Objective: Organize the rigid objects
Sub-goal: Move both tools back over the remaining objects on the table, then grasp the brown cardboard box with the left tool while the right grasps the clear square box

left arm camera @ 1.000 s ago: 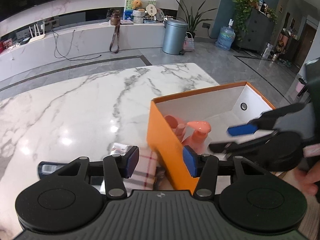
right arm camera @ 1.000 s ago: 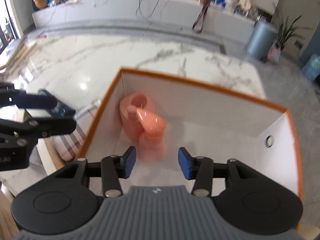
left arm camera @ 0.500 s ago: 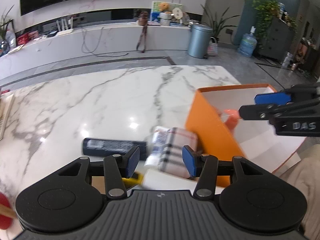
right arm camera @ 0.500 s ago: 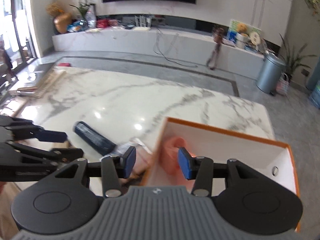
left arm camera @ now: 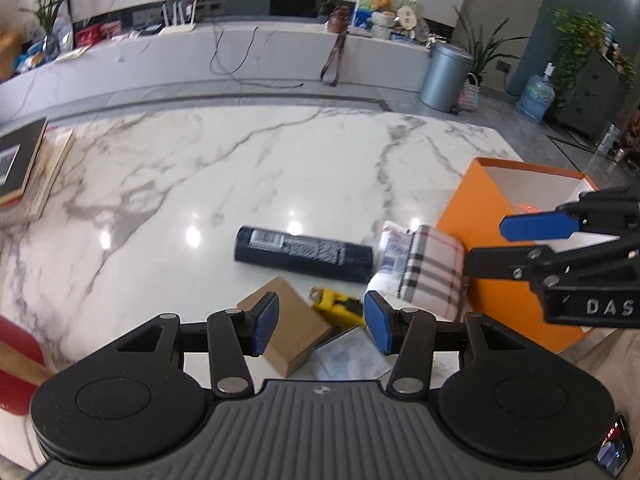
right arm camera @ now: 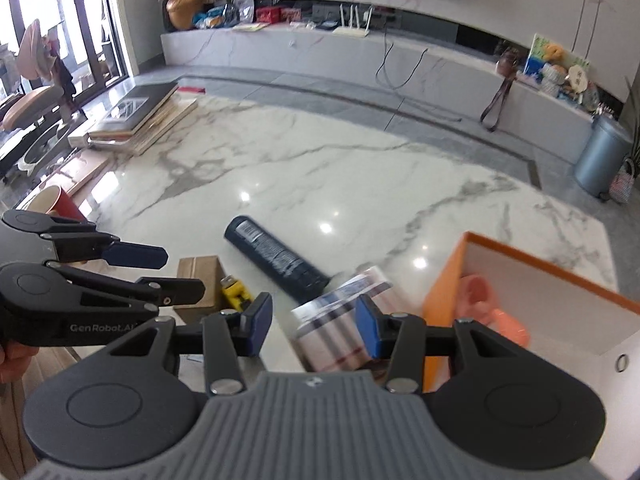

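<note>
Left gripper (left arm camera: 320,322) and right gripper (right arm camera: 314,324) both spread wide, holding nothing. On the marble table (left arm camera: 224,176), the dark cylindrical can (left arm camera: 304,254) lies at 12 o'clock from the left gripper; cardboard box (left arm camera: 294,330) and yellow tape measure (left arm camera: 340,306) just beneath its fingers. Plaid-wrapped pack (left arm camera: 430,274) at 2 o'clock, touching the orange box (left arm camera: 472,216); pink bottles (right arm camera: 492,312) inside.

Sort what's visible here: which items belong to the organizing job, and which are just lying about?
Job: orange box, dark can, plaid pack, cardboard box, yellow tool, pink bottles.
Lying about: book stack, red cup, trash bin.
</note>
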Tool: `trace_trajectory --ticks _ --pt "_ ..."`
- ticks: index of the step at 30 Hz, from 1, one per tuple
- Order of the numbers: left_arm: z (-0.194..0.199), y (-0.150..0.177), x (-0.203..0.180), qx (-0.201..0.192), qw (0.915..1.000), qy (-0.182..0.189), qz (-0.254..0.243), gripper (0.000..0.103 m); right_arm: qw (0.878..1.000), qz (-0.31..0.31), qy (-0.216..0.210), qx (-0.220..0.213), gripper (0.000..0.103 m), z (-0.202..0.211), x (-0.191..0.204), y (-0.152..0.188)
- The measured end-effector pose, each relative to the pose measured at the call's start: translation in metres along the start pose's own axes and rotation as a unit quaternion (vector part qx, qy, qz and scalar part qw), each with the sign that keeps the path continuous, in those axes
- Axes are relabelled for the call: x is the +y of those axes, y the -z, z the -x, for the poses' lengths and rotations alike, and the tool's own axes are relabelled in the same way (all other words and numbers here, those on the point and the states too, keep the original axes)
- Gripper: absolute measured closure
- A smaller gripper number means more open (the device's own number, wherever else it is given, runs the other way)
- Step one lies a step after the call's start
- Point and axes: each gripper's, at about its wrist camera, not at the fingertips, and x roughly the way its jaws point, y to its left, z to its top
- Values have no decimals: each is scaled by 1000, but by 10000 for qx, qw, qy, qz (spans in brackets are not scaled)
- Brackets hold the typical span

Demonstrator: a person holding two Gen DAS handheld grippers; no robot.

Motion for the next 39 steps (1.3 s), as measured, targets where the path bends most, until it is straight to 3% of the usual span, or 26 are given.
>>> trace_trajectory --ticks 13,22,26,28,30,39 --pt "-29 2 18 336 9970 -118 681 40 9981 217 -229 528 62 -44 22 0" --pt "-39 -2 9 377 9976 -457 348 35 9972 250 -126 691 63 -52 14 1" --pt "-41 3 16 522 9955 -609 511 28 9972 272 -135 688 63 -51 13 2" --pt "-44 2 21 559 9951 -498 653 29 9971 280 -148 689 63 -52 14 2" --pt "-45 2 21 561 9955 -379 664 39 9970 284 -181 699 63 -53 16 4" --pt "-38 3 19 870 9954 -271 292 48 9960 365 -237 777 63 -53 22 9"
